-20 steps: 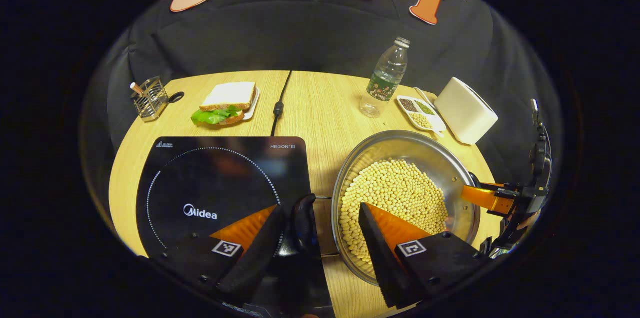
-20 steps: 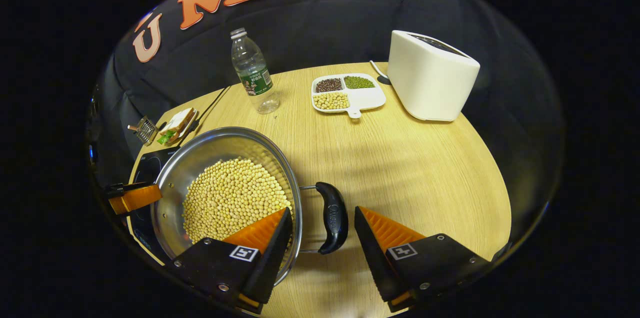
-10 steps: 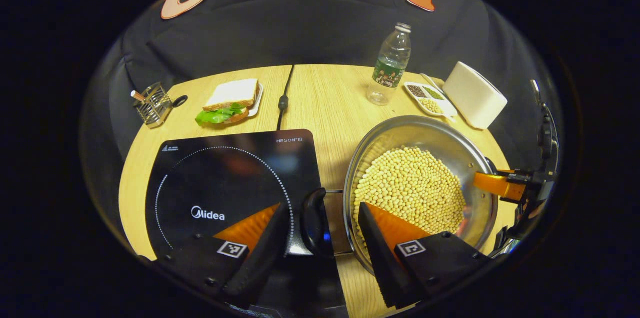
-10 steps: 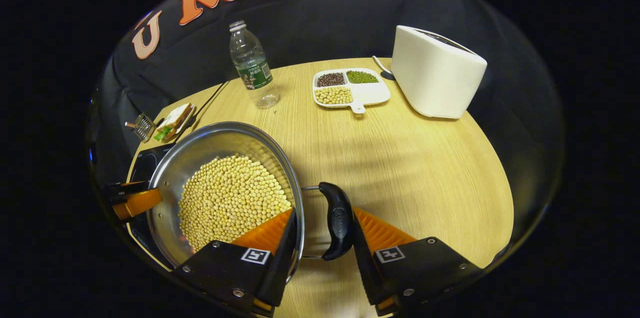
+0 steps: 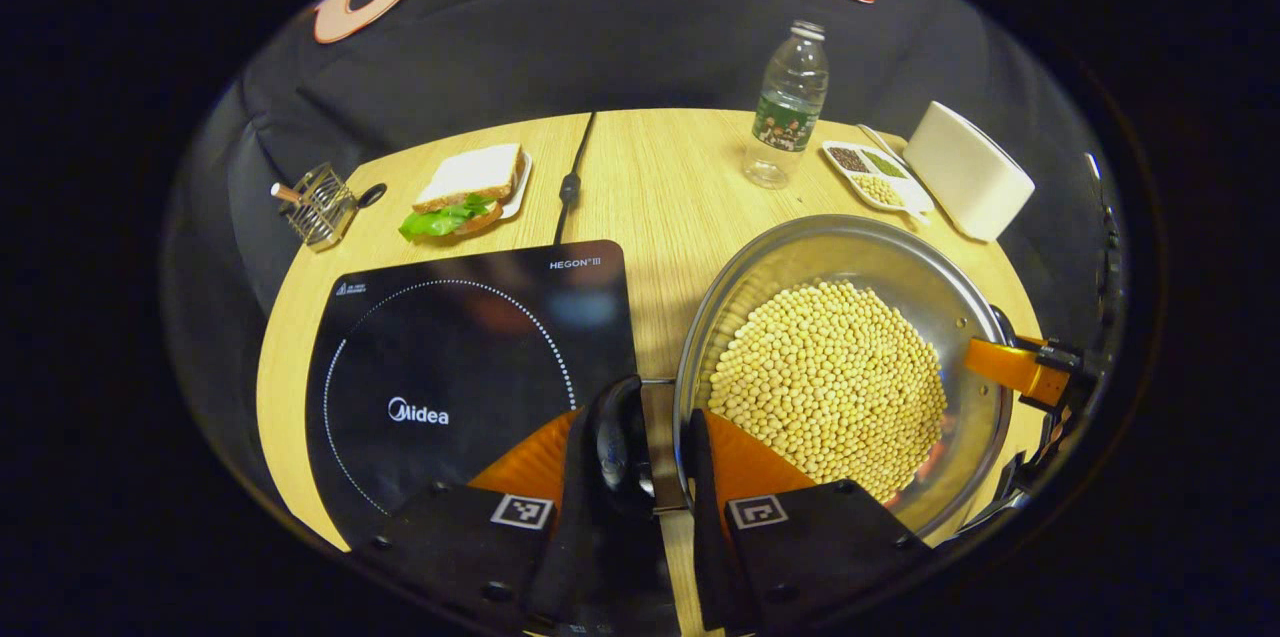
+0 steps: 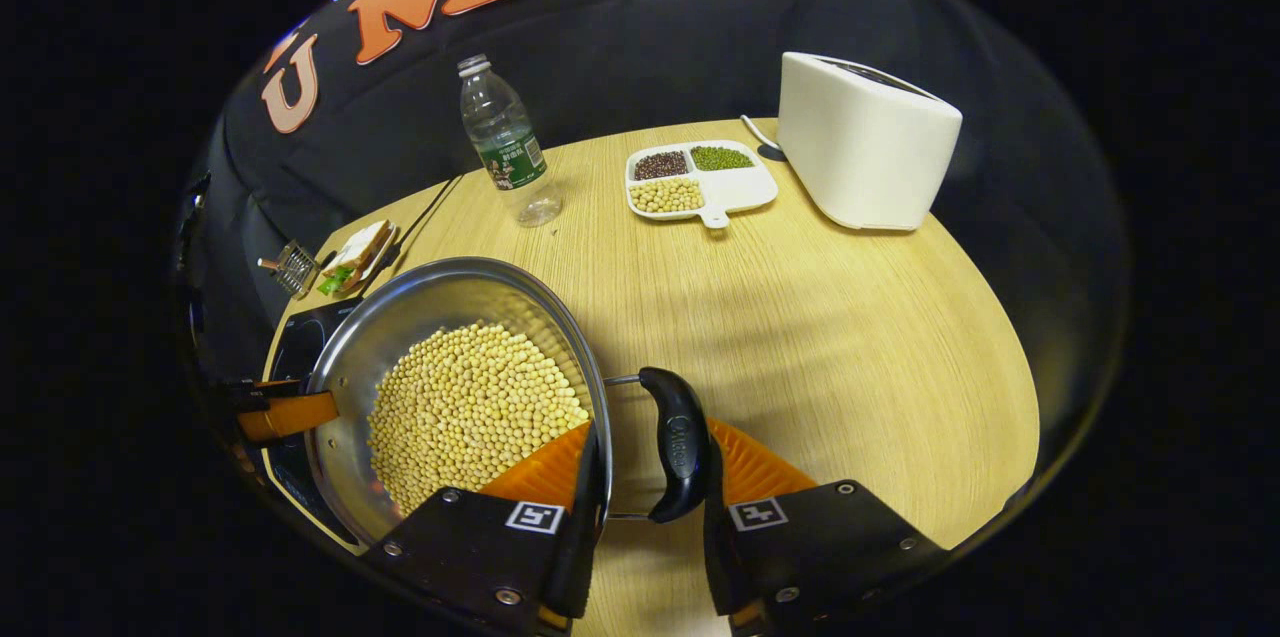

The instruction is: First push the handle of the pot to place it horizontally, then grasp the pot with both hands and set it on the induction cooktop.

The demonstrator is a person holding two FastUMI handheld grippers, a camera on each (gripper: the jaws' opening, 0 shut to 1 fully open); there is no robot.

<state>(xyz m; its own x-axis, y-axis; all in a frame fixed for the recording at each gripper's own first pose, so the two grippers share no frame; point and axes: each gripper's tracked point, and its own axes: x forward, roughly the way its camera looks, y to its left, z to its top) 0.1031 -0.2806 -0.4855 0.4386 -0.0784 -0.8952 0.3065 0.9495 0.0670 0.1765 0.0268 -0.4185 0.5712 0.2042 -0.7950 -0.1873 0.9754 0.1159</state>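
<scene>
You are gripping the pot by both side handles now; in the left gripper view your left tool is drawn narrow, its two fingers pressing on the black handle at the pot's nine o'clock side; in the right gripper view your right tool is likewise closed in tight on the other black handle at the pot's three o'clock side. Both handles are lying level, so the pushing step looks done and the two-handed grasp is the step in hand.

The pot, heaped with pale beans, is sitting on the worktop just at three o'clock of the cooktop; whether its base is already clear of the wood I cannot tell. A bottle, a small divided tray and a white toaster are standing toward twelve o'clock, well apart from your path; a sandwich is lying beyond the cooktop's far edge.

The next move, as I judge it, is calling for an even lift with both tools together, then a carry toward nine o'clock until the pot is centred over the dotted ring; keep both sides level, since a tilt could send beans over the rim; lower it gently.
</scene>
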